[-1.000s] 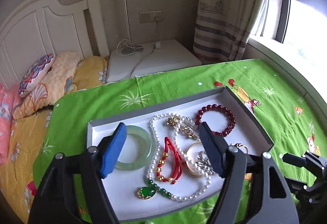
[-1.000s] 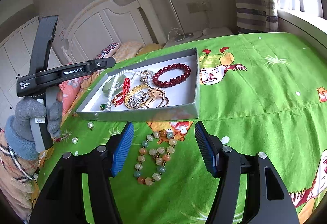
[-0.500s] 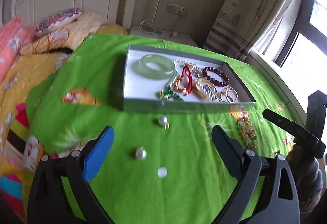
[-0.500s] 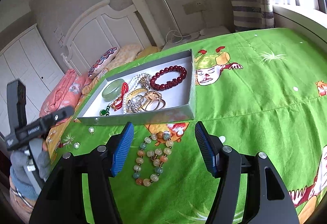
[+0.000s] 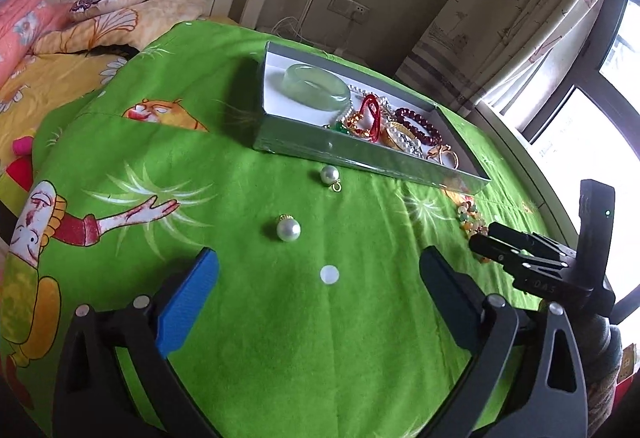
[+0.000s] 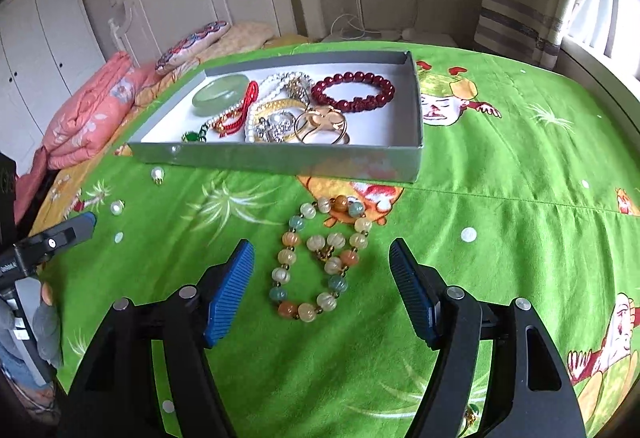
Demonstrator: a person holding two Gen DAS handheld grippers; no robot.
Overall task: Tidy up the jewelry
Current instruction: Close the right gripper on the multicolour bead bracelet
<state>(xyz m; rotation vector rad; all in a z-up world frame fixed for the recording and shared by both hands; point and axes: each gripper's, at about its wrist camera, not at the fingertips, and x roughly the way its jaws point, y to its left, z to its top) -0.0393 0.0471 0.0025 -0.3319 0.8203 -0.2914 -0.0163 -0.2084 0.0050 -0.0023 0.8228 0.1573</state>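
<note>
Bracelet between open right claw

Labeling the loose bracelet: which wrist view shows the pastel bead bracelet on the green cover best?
Right wrist view. The pastel bead bracelet lies whole and sharp on the cover, just ahead of the right gripper. The left wrist view catches only a few beads near its right edge, mostly hidden behind the right gripper's fingers.

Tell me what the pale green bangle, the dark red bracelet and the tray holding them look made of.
Pale green bangle: looks like jade or glass; translucent, milky, smooth and glossy.
Dark red bracelet: round polished beads, maybe stone, glass or resin; small highlights on each bead, so the look leaves it open.
Tray: probably cardboard; thin, straight grey walls with sharp folded corners and a matte white floor.
</note>
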